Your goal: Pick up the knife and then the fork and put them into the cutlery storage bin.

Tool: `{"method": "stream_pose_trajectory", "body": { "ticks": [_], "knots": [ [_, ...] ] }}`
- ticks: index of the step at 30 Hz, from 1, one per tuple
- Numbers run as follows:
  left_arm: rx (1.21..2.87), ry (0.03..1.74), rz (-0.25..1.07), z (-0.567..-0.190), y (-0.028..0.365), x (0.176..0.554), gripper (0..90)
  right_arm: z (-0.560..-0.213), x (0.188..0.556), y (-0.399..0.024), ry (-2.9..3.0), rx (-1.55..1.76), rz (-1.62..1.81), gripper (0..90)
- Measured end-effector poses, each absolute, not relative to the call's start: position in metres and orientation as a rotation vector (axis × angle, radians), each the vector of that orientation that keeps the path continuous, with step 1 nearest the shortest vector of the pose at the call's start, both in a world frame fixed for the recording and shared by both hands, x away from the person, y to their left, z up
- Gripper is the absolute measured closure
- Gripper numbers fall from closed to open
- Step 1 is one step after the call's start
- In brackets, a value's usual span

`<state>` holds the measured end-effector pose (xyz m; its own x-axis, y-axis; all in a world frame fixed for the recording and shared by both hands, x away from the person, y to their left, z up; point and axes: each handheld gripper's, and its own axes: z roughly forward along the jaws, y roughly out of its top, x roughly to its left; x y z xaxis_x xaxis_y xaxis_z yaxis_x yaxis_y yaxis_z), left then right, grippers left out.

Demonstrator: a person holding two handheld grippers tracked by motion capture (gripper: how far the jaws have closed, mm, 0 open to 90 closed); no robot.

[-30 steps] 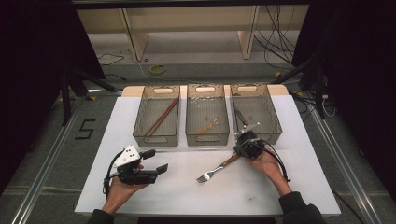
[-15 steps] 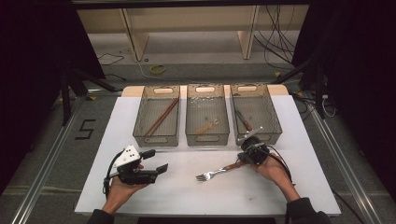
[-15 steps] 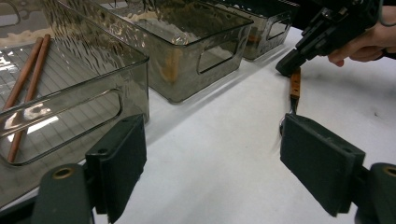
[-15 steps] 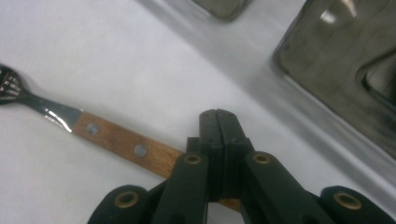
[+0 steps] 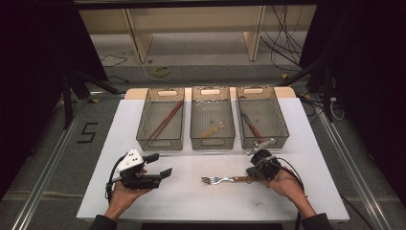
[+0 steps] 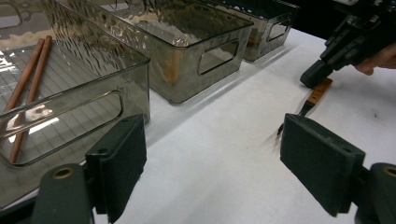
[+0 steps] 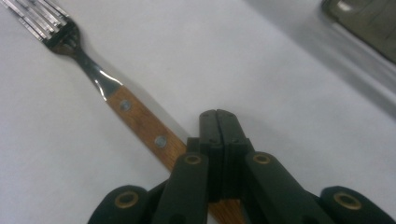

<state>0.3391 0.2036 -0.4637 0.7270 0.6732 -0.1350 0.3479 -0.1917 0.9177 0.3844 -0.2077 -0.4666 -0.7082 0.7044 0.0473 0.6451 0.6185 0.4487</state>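
A fork [image 5: 218,180] with a wooden handle lies flat on the white table, tines to the left. My right gripper [image 5: 250,176] is shut, pad against pad, and its tips sit on top of the handle's end. In the right gripper view the handle of the fork [image 7: 135,119] runs under the shut right gripper [image 7: 217,116], not between its jaws. My left gripper [image 5: 159,165] is held above the near left of the table, open and empty. In the left gripper view the left gripper [image 6: 212,140] faces the fork [image 6: 314,97] and the other gripper farther off.
Three clear bins stand in a row at the back. The left bin [image 5: 160,143] holds brown chopsticks [image 5: 165,120], the middle bin [image 5: 212,143] a small wooden utensil, the right bin [image 5: 283,122] a red-handled piece of cutlery. White table surface [image 5: 191,206] stretches between the hands.
My right gripper has come toward the near edge from the right bin. The fork's handle end swung with it, and the fork now lies level across the table. The left gripper stayed still.
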Motion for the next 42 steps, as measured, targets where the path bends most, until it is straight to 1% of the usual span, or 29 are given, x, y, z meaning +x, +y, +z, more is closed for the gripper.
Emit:
{"method": "stream_pose_trajectory", "body": {
  "ticks": [14, 18, 19, 21, 23, 25, 26, 29, 31, 36, 42],
  "knots": [
    [1.798, 0.801, 0.36, -0.463, 0.204, 0.339, 22.0, -0.465, 0.35, -0.205, 2.832, 1.076, 0.645, 90.0],
    [1.799, 0.8, 0.361, -0.463, 0.204, 0.339, 22.0, -0.463, 0.346, -0.207, 2.819, 1.067, 0.644, 90.0],
    [1.798, 0.801, 0.36, -0.463, 0.204, 0.339, 22.0, -0.46, 0.346, -0.208, 2.803, 1.067, 0.665, 87.7],
    [1.797, 0.802, 0.36, -0.463, 0.204, 0.339, 22.0, -0.455, 0.347, -0.209, 2.776, 1.069, 0.726, 77.4],
    [1.798, 0.802, 0.36, -0.464, 0.204, 0.339, 22.0, -0.45, 0.346, -0.209, 2.762, 1.049, 0.79, 70.3],
    [1.799, 0.802, 0.359, -0.464, 0.203, 0.339, 22.0, -0.447, 0.346, -0.207, 2.759, 1.025, 0.839, 59.3],
    [1.799, 0.802, 0.359, -0.464, 0.203, 0.339, 22.0, -0.447, 0.345, -0.205, 2.763, 1.013, 0.84, 56.0],
    [1.799, 0.801, 0.359, -0.464, 0.203, 0.339, 22.0, -0.451, 0.344, -0.197, 2.79, 0.973, 0.813, 49.8],
    [1.8, 0.802, 0.36, -0.464, 0.203, 0.339, 22.0, -0.454, 0.343, -0.192, 2.808, 0.952, 0.785, 47.4],
    [1.8, 0.802, 0.36, -0.464, 0.203, 0.339, 22.0, -0.459, 0.343, -0.184, 2.839, 0.916, 0.74, 47.2],
    [1.8, 0.802, 0.359, -0.464, 0.203, 0.339, 22.0, -0.462, 0.343, -0.182, 2.85, 0.904, 0.707, 53.8]
  ]
}}
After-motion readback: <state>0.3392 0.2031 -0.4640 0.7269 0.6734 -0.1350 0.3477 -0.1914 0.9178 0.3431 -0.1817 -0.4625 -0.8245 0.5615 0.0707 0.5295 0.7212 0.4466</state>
